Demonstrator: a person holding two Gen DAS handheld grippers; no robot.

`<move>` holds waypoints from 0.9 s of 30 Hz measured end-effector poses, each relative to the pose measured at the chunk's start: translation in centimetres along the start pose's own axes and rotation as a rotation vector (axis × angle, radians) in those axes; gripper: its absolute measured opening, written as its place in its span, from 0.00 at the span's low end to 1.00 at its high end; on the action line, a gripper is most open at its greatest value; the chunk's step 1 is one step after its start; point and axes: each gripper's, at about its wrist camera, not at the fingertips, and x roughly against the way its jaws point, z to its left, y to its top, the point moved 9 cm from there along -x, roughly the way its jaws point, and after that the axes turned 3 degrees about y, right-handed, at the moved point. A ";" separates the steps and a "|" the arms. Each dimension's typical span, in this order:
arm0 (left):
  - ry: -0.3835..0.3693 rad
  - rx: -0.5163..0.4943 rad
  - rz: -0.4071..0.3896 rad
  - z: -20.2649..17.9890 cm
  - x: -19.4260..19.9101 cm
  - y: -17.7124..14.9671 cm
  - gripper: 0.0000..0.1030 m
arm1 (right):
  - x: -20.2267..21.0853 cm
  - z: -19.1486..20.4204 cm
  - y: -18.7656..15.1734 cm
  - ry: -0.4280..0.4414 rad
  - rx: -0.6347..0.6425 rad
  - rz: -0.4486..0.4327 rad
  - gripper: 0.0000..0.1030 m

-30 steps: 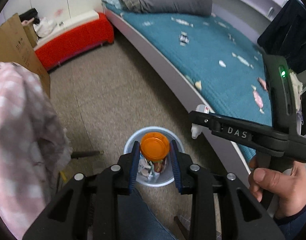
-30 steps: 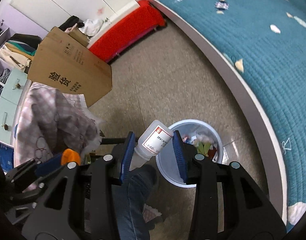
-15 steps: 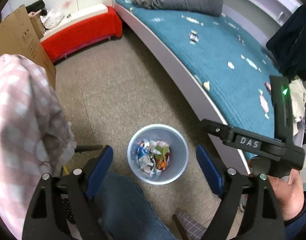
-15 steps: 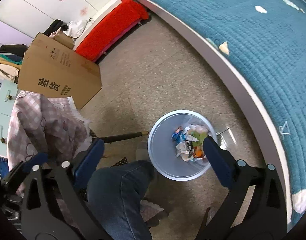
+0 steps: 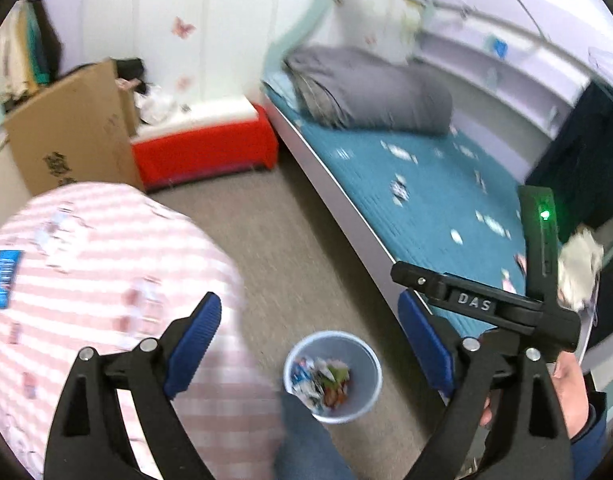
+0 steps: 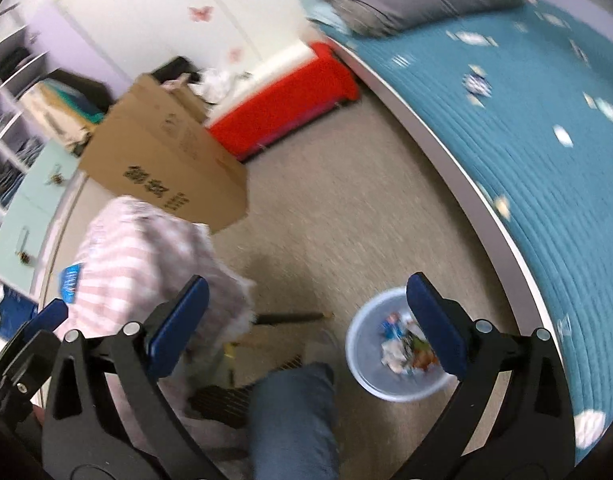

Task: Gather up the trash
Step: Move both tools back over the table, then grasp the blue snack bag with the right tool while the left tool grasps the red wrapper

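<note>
The bed (image 5: 434, 196) is the biggest thing in view, running ahead and to the right of both grippers, with one grey rolled blanket (image 5: 370, 88) at its far end. One cardboard box (image 6: 162, 160) stands ahead and to the left of the right gripper (image 6: 306, 320), propped against the wall side, and one red bench (image 6: 282, 100) sits beyond it at the foot of the wall. One pink checked cloth (image 5: 90, 280), blurred, bulks just left of the left gripper (image 5: 306, 340) and partly behind its left finger.

One pale blue bin (image 5: 333, 376) stands on the floor below and between the left gripper's fingers, close to the bed frame; in the right view the same bin (image 6: 398, 390) lies partly behind the right finger. Probably it sits there so trash can be dropped in from the seated spot, since one jeans-clad knee (image 6: 294, 412) shows right beside it. The trash (image 5: 322, 376), a mixed heap of wrappers and paper too blurred to count, lies inside.

Both grippers have their jaws spread wide with nothing between them, two blue pads each. They hover above the bin, which suits a drop already made, I judge. One crumpled white wad (image 5: 578, 268) shows far right of the left gripper, beyond the other tool's handle; it may be the next piece.
</note>
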 end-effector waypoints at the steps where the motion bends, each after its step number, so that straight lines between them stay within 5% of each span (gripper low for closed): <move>1: 0.022 0.020 -0.029 1.7 1.2 0.5 0.86 | 0.2 2.3 0.6 0.020 0.036 -0.011 0.94; 8: 0.166 0.129 -0.109 12.4 6.3 -0.2 0.88 | -1.5 16.2 1.6 0.129 0.247 0.001 0.94; 17: 0.310 0.327 -0.139 26.5 10.9 -3.9 0.88 | -8.0 31.2 -3.1 0.231 0.427 0.114 0.94; 27: 0.433 0.507 -0.175 37.8 14.1 -8.2 0.88 | -14.5 41.8 -7.9 0.268 0.542 0.242 0.94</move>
